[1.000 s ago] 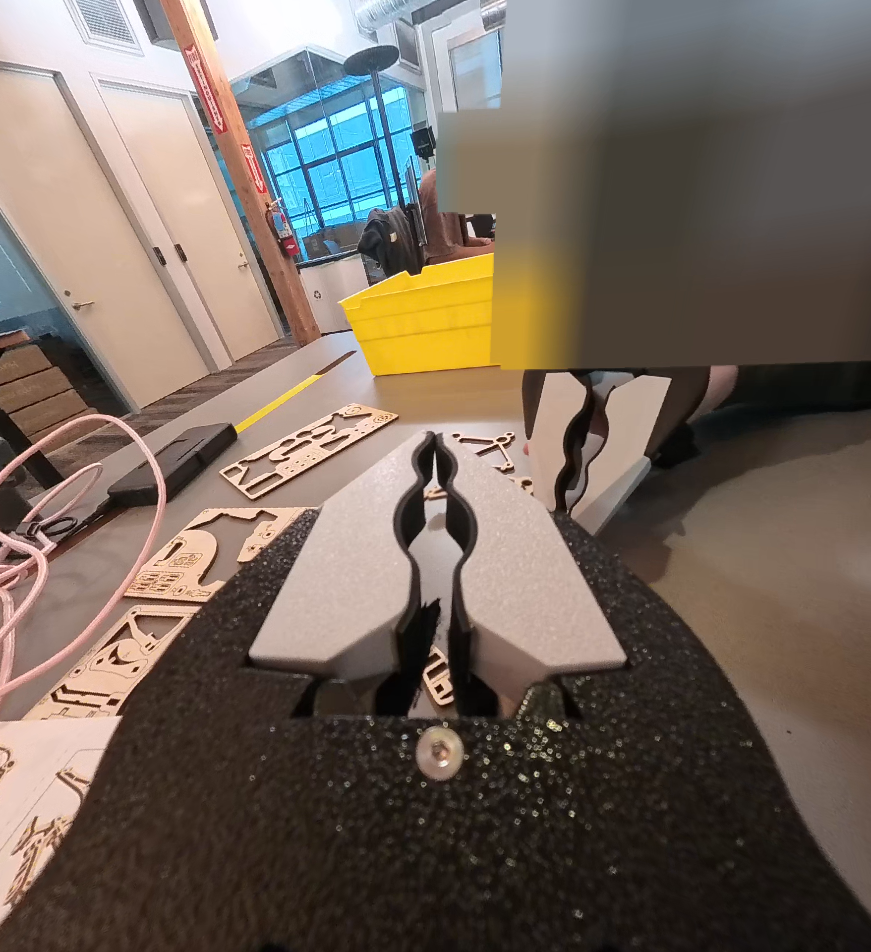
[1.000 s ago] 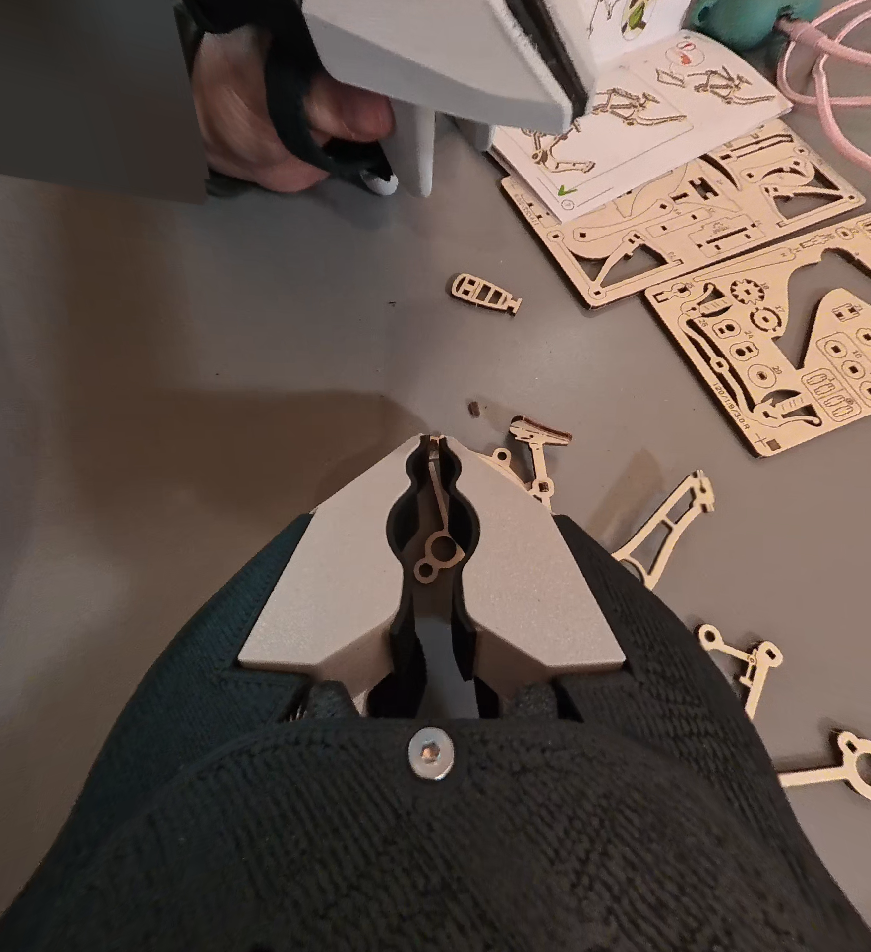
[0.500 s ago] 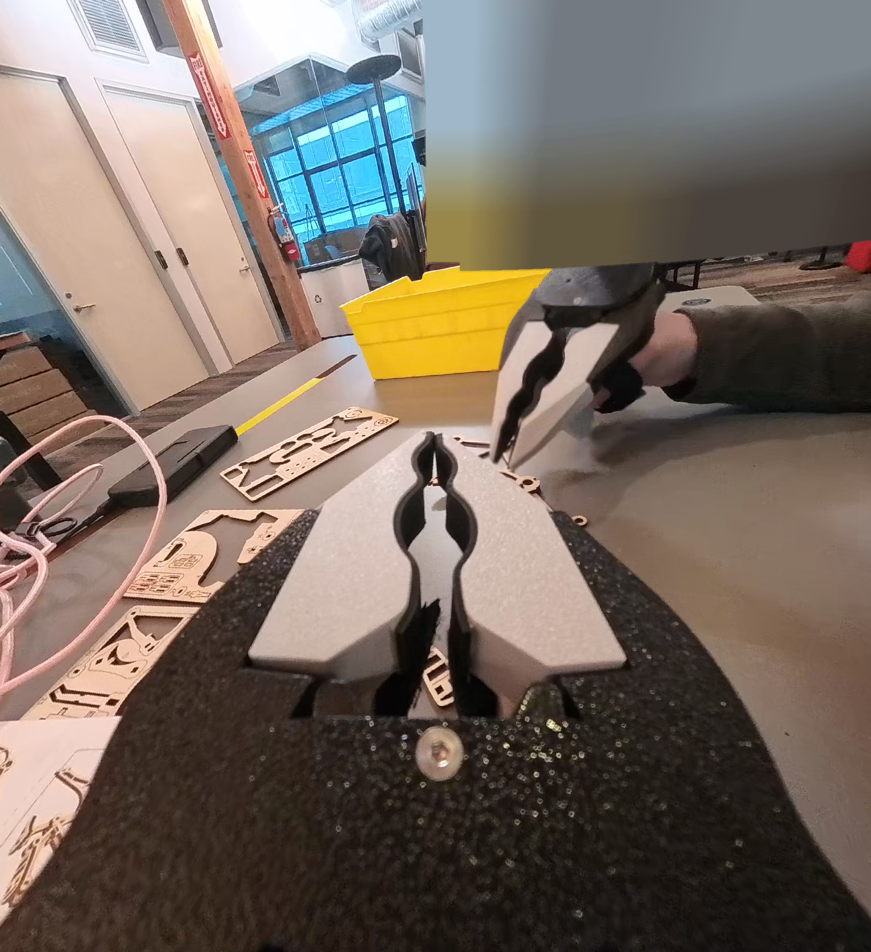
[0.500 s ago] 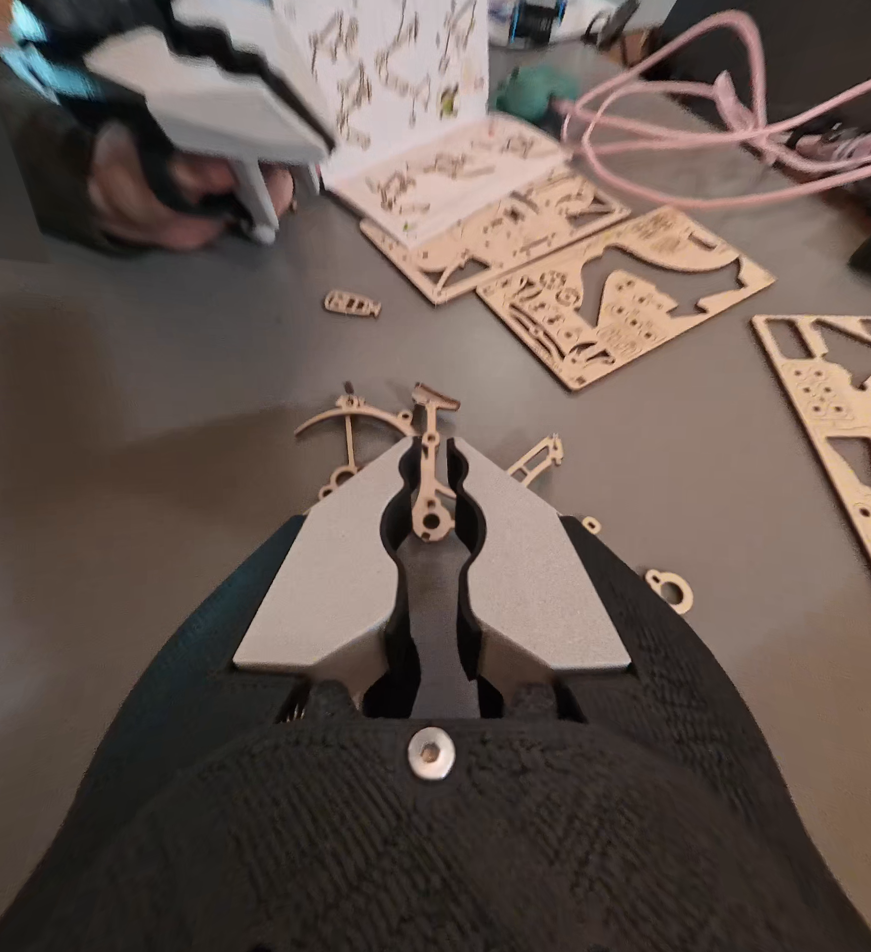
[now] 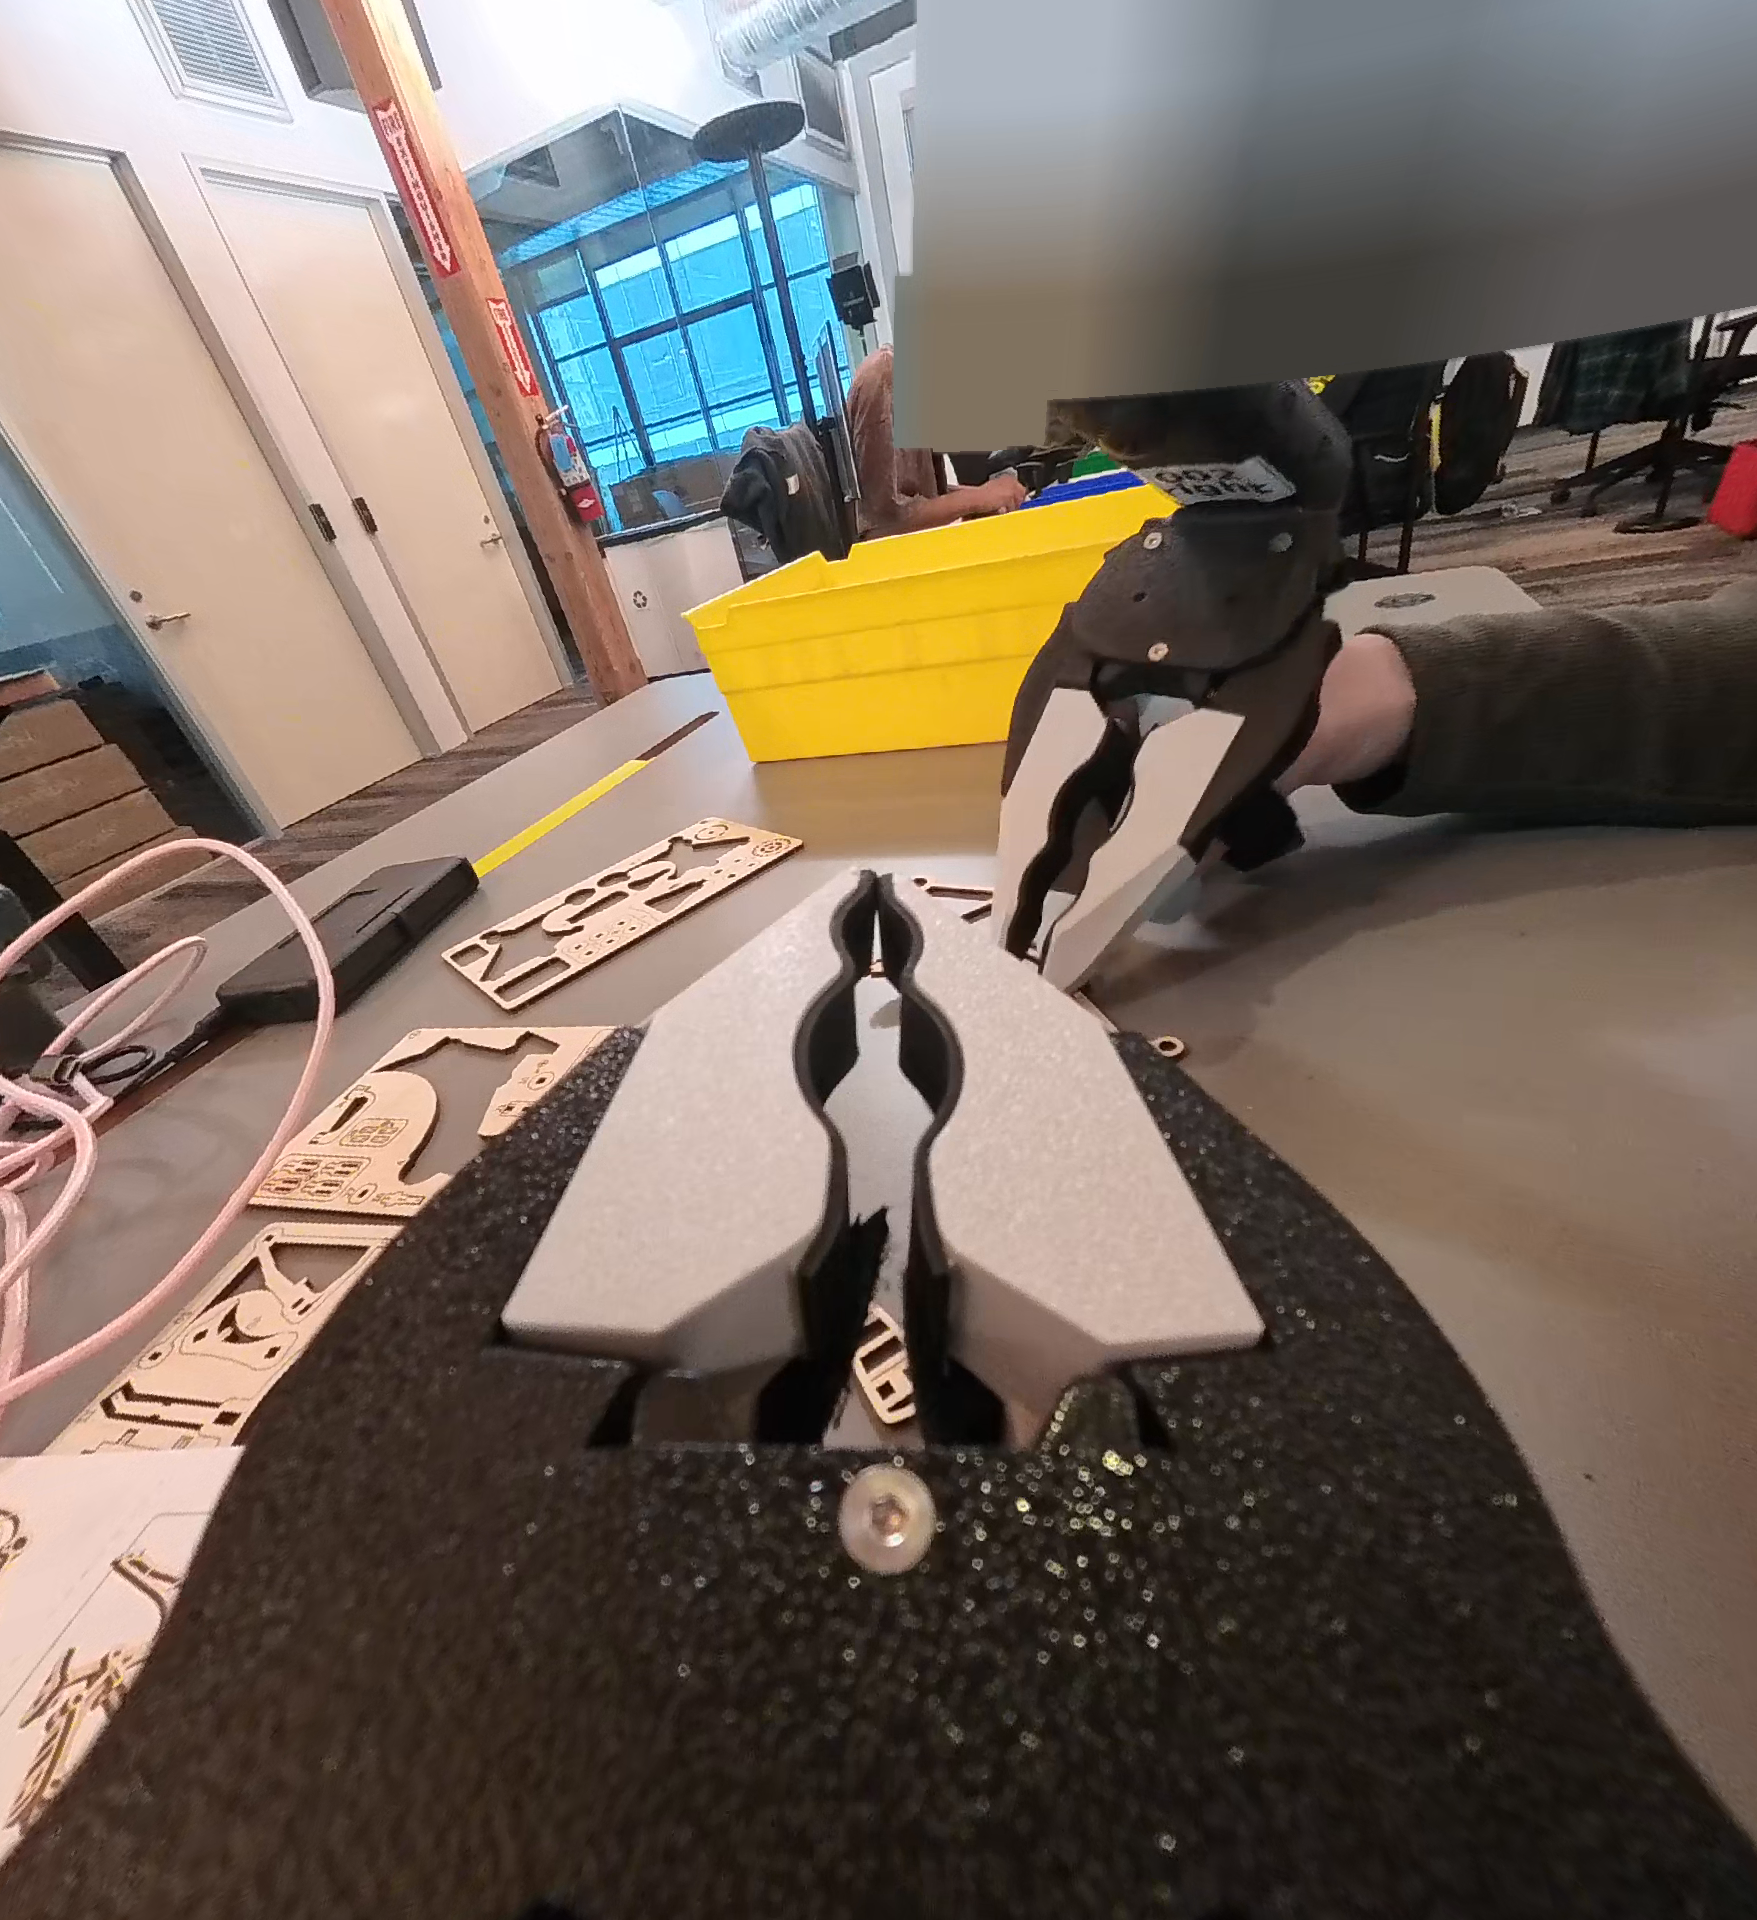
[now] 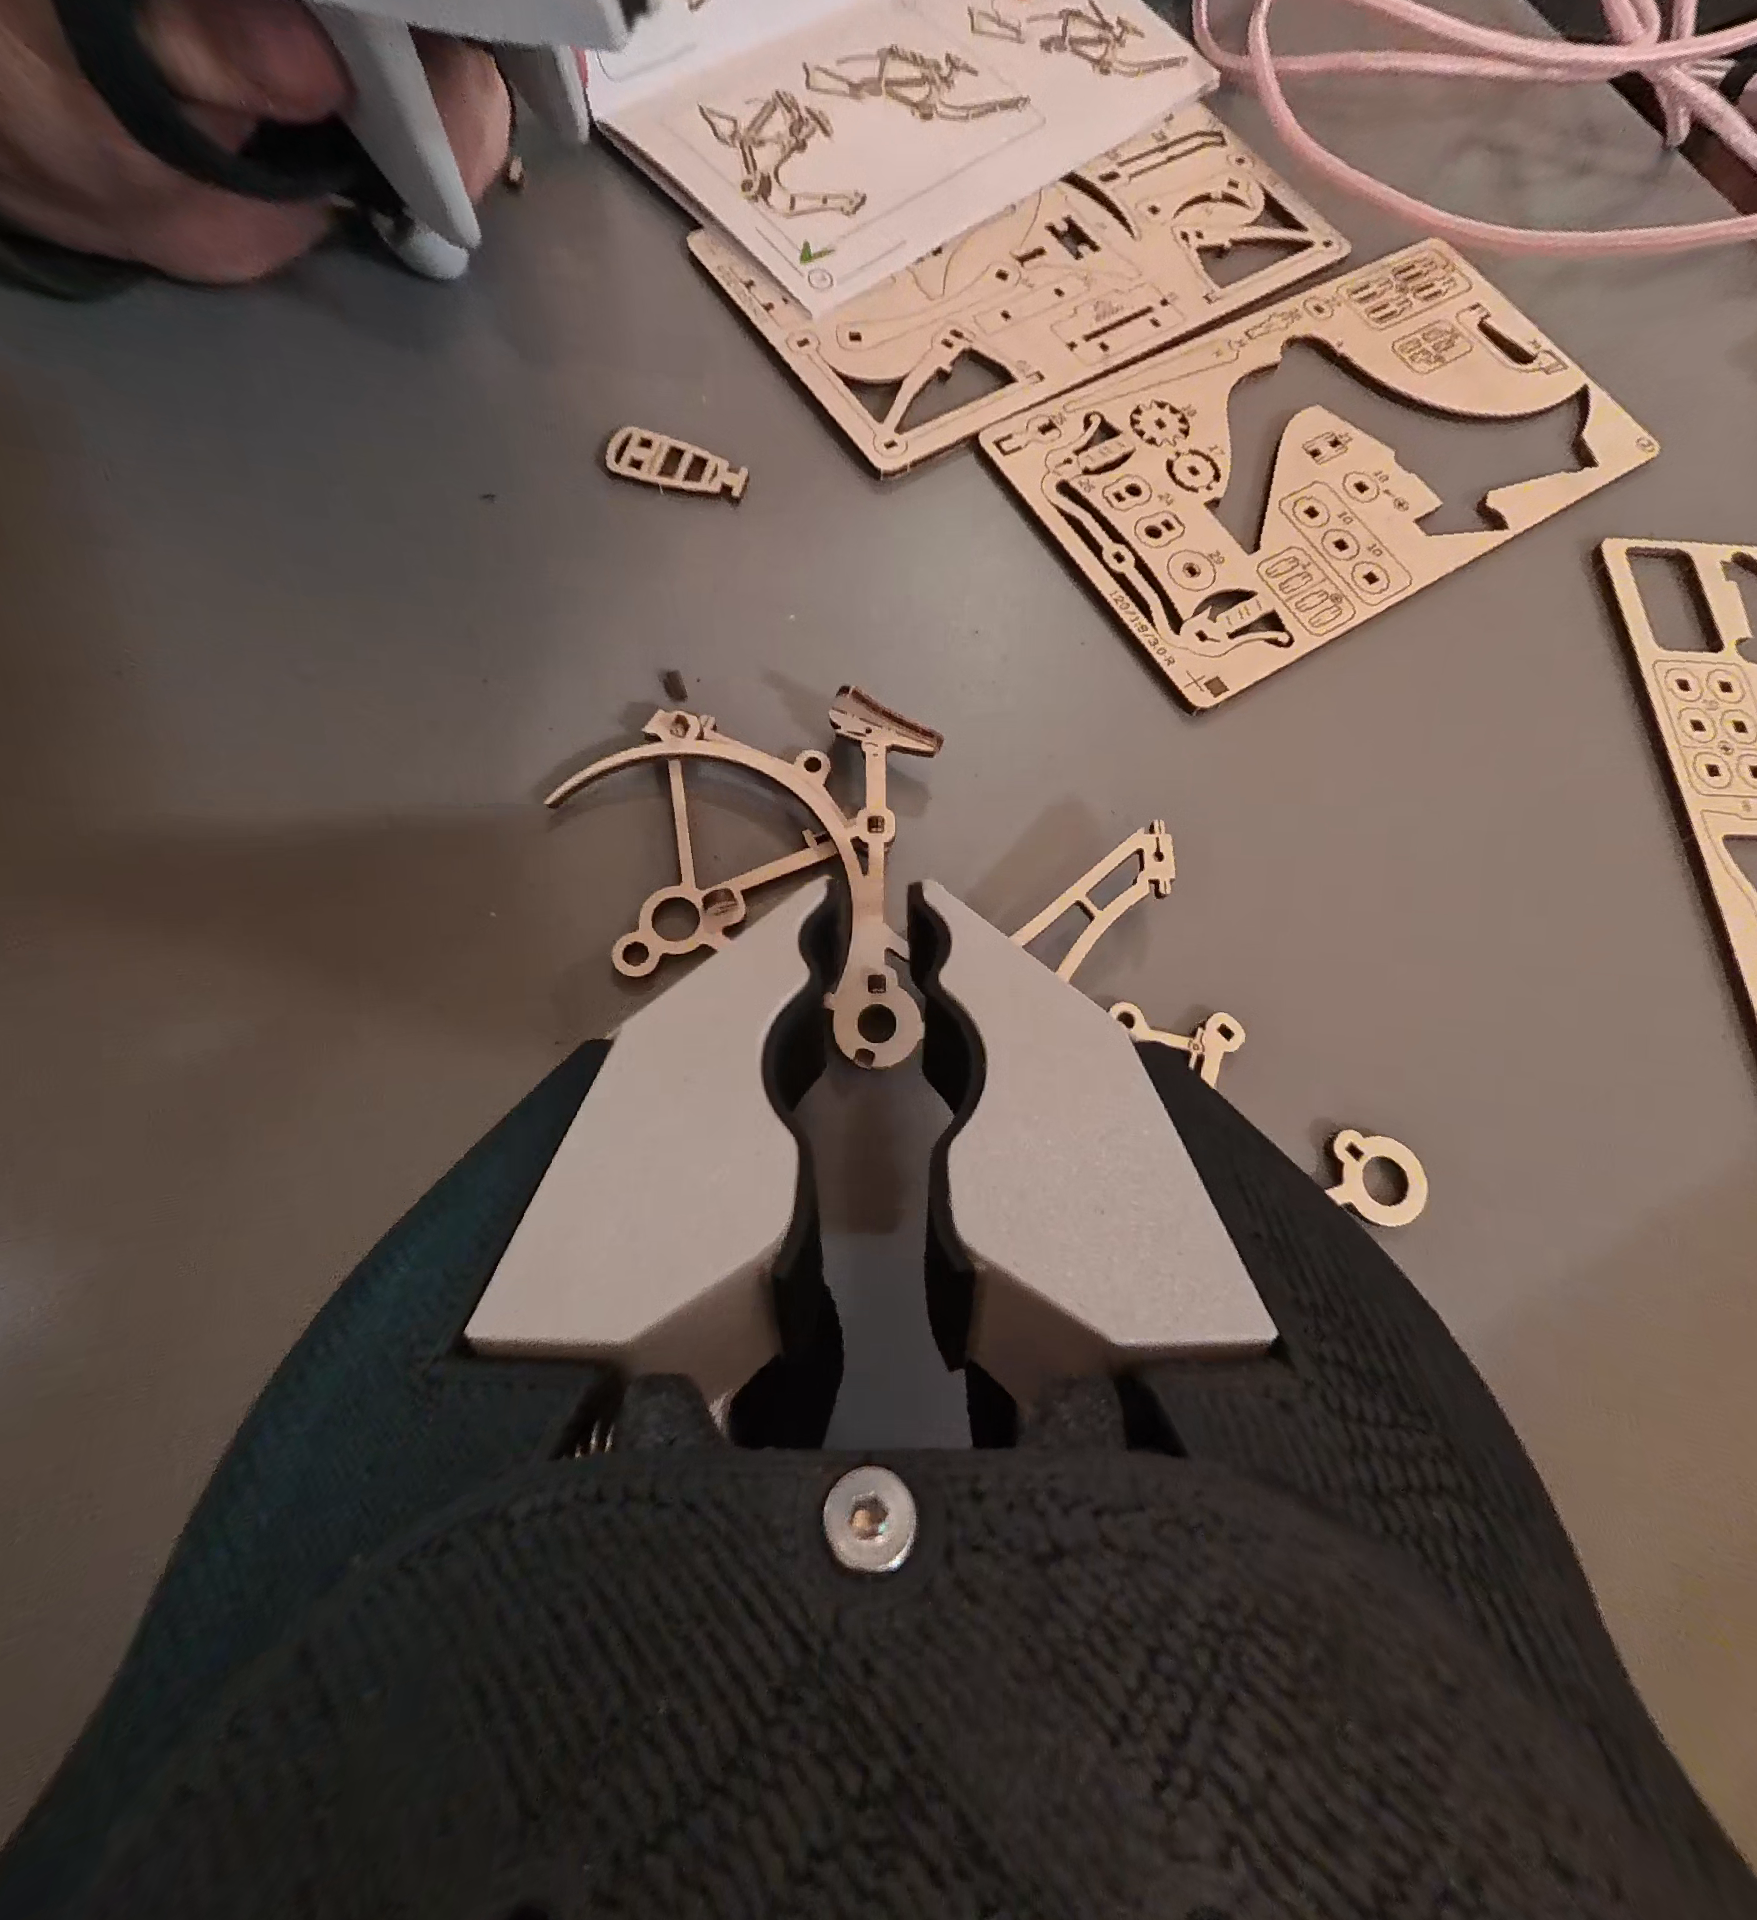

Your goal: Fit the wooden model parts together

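right gripper [image 6: 872, 902] | our fingers spread around seat post [image 6: 872, 831], its length running straight ahead, centre frame | left gripper [image 5: 876, 896] fingers pressed together, empty

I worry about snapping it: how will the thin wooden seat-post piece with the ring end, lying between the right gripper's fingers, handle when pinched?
The thin wooden seat-post piece with the ring end is slender laser-cut plywood, so probably light and stiff yet brittle. Lying flat on the grey table, it likely slides rather than rolls. The right gripper is open around it.
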Demonstrator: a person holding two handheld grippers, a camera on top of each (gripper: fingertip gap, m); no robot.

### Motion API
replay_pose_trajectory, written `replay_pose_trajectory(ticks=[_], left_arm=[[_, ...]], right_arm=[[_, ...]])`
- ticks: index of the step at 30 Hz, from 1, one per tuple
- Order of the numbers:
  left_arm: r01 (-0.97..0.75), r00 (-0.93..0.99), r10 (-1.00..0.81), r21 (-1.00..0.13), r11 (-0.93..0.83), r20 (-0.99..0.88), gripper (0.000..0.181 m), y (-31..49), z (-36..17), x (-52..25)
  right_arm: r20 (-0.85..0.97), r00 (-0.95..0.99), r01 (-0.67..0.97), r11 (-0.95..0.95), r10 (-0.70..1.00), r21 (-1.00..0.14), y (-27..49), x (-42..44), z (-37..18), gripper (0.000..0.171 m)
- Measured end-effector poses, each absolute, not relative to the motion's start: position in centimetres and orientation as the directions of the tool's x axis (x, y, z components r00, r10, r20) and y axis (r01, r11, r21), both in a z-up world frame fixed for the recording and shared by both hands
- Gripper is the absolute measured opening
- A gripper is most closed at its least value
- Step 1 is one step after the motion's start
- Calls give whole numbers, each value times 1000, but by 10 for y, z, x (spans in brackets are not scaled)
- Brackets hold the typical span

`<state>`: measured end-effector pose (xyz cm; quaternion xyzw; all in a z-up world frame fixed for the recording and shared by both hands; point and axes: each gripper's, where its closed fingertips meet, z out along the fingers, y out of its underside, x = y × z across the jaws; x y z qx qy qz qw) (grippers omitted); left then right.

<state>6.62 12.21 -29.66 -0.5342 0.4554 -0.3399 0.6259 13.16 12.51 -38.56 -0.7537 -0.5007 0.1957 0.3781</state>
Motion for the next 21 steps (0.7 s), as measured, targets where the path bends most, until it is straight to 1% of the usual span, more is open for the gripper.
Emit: replay_pose_trajectory(ticks=[5, 8, 13, 17, 19, 21], left_arm=[[-65, 353, -912, -977, 201, -211, 0, 122, -297, 67], [-67, 350, -912, -977, 203, -214, 0, 121, -297, 67], [-68, 351, -911, -977, 204, -215, 0, 121, -297, 67], [-79, 343, -915, -977, 197, -212, 0, 121, -299, 69], [-111, 313, -934, -983, 146, -174, 0, 121, -305, 72], [-153, 270, -962, -988, -2, -39, 0, 122, -316, 77]], right_arm=[[90, 431, 637, -232, 898, -735, 126, 133, -391, 5], [89, 433, 641, -237, 897, -730, 126, 132, -392, 5], [85, 442, 639, -247, 893, -729, 127, 132, -393, 13], [85, 430, 644, -240, 899, -727, 125, 130, -393, 5], [113, 418, 656, -214, 901, -724, 125, 129, -393, 5], [158, 396, 669, -167, 904, -724, 124, 129, -393, 5]])
